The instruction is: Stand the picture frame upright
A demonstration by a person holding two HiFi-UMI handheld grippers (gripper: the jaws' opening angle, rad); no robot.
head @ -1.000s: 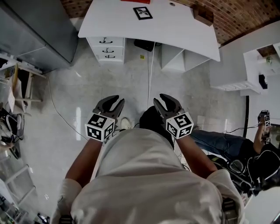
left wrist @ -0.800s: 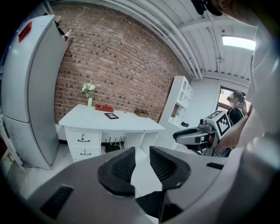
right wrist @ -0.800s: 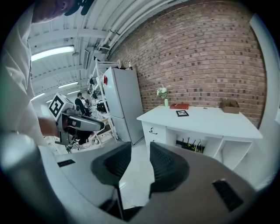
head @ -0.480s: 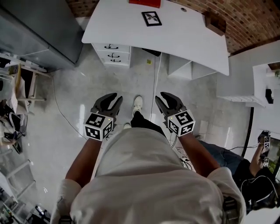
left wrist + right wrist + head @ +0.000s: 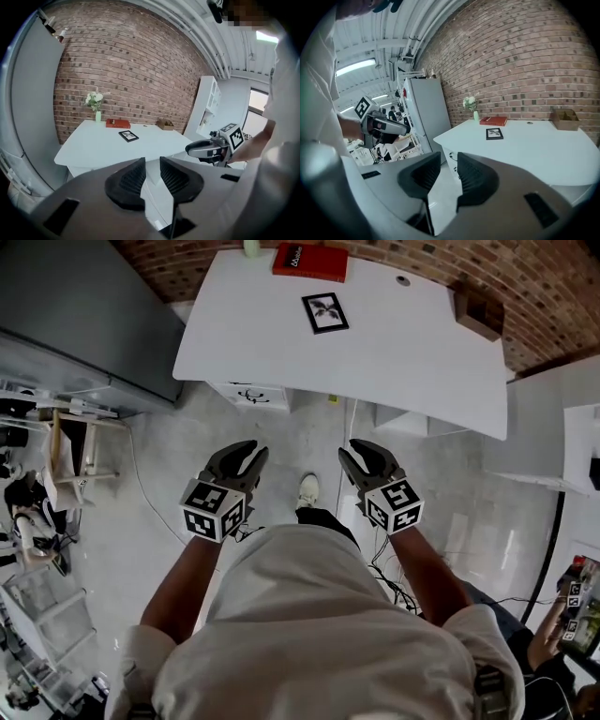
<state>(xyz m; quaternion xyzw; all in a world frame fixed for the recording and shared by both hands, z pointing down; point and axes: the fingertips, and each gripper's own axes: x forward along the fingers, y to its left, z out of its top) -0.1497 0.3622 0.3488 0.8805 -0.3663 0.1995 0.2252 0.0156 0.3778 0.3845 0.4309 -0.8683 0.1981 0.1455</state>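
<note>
The black picture frame [image 5: 324, 312] lies flat on the white table [image 5: 403, 352], far ahead of both grippers. It also shows in the left gripper view [image 5: 128, 136] and the right gripper view [image 5: 494, 133]. My left gripper [image 5: 246, 457] and right gripper [image 5: 361, 456] hang side by side over the floor, well short of the table's near edge. Each one's jaws stand a narrow gap apart with nothing between them, in the left gripper [image 5: 152, 161] and in the right gripper [image 5: 449, 157].
A red book [image 5: 309, 261], a vase of flowers [image 5: 97, 112] and a cardboard box [image 5: 478, 310] sit along the table's far side. A grey cabinet [image 5: 84, 306] stands at the left, white shelves [image 5: 581, 437] at the right. Cables [image 5: 375, 559] lie on the floor.
The table has come nearer and lower in the head view as the person steps toward it. Both grippers keep the same pose and gap.
</note>
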